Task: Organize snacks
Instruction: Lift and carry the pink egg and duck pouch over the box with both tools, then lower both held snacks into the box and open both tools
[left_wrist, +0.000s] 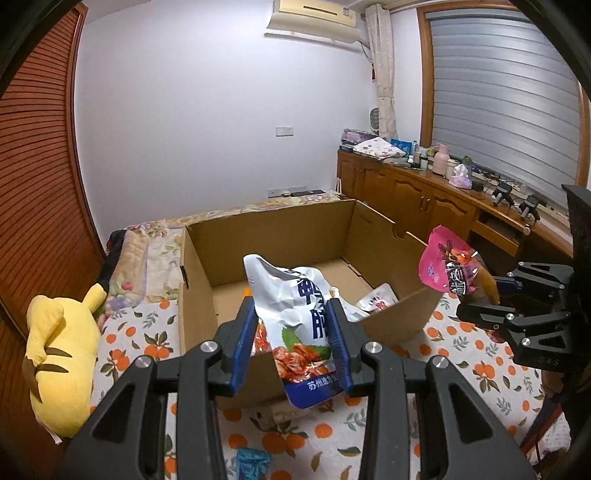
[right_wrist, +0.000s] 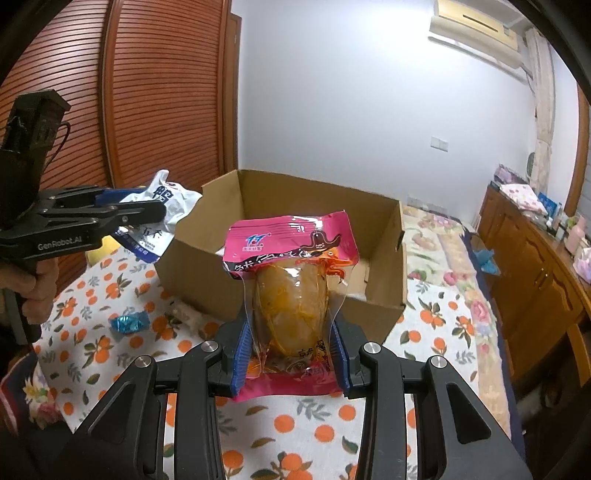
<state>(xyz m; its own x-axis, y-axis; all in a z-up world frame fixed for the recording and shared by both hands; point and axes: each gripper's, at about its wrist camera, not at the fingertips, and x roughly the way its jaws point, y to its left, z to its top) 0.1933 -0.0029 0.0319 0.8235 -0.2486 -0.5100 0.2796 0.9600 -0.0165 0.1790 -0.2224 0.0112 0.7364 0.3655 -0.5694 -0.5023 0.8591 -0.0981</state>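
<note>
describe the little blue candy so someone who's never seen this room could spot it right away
Start at the open cardboard box on the orange-print bedspread. In the right wrist view, look on the bedspread left of the box's near corner, below the left gripper: the candy lies there alone. It is small, in shiny blue twisted foil, unlike the large pouches the grippers hold.

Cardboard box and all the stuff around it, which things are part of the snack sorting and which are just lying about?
Part of the job:
- cardboard box
- white and blue snack bag, clamped in the left gripper
- pink snack pack, clamped in the right gripper
- blue wrapped candy on the bedspread

Just lying about:
- yellow plush toy
- pink bottle on the wooden cabinet
</note>
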